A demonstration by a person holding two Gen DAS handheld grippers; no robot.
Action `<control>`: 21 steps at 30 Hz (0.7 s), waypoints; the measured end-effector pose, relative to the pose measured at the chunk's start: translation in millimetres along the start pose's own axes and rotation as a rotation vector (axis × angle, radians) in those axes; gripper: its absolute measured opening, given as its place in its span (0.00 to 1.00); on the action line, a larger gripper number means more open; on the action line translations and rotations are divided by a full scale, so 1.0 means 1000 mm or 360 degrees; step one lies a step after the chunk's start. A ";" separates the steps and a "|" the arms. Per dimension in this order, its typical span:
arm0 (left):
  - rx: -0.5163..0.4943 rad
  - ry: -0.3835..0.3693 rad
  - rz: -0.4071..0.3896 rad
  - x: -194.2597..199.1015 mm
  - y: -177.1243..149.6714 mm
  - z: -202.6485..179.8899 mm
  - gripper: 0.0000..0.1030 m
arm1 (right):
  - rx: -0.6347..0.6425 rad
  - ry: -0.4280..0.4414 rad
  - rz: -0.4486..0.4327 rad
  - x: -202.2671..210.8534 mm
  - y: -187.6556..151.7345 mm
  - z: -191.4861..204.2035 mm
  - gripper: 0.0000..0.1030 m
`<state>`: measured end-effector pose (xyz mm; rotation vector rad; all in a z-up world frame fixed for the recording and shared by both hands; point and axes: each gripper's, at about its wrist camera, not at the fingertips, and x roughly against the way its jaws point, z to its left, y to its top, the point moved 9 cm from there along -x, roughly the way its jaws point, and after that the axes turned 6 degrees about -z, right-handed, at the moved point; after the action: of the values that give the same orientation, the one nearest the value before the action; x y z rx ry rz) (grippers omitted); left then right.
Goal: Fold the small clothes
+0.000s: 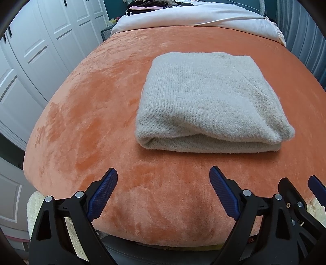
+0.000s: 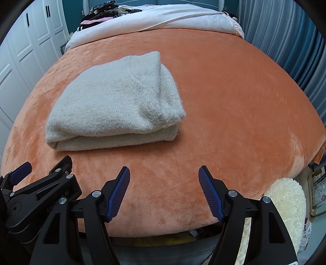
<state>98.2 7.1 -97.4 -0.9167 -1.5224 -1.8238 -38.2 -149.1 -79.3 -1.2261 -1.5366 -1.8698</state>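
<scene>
Sweater (image 1: 212, 97) looks done: folded into a compact rectangle, layers stacked, fold edge facing the near edge of the bed.

Left gripper (image 1: 163, 193): jaws spread wide, nothing between the blue pads, hanging over the bed's near edge, angled down. Right gripper (image 2: 164, 192): same, released, nothing held, also over the near edge. The two sit side by side, close. Neither touches the sweater; both are clear of its near edge, with a strip of bare blanket between.

Outward from there: orange blanket (image 1: 97, 114) covers the bed and carries the sweater. In the left view the sweater sits toward the right of the blanket; in the right view it sits left of centre, so it is roughly ahead of the gap between the two tools. One side of the fold is slightly bulged, top layer overhanging the lower one a bit. Judgement: acceptable fold, maybe one tidy-up press, otherwise this item is finished.

What's left: a pile of dark and pink clothes (image 2: 101, 12) at the far end of the bed, beyond the white duvet (image 2: 163, 18). Probably the remaining work or the finished stack; too small and distorted to tell which.

Containers: none in use. Something tray- or box-like sits at the right edge of the right view (image 2: 317, 193), contents unreadable. A cream fluffy item (image 2: 285, 203) sits off the bed's near right corner.
</scene>
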 end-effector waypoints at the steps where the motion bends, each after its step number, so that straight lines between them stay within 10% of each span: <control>1: -0.0001 0.0001 -0.0001 0.000 0.000 0.000 0.86 | 0.0001 0.0001 0.0000 0.000 0.000 0.000 0.67; 21: 0.0008 -0.0006 0.0009 0.001 0.003 -0.001 0.85 | 0.0000 0.0007 -0.0011 0.000 0.003 -0.001 0.67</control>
<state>100.4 5.1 -95.0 -0.9218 -1.5246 -1.8149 -36.3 -151.3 -77.1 -1.2173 -1.5408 -1.8755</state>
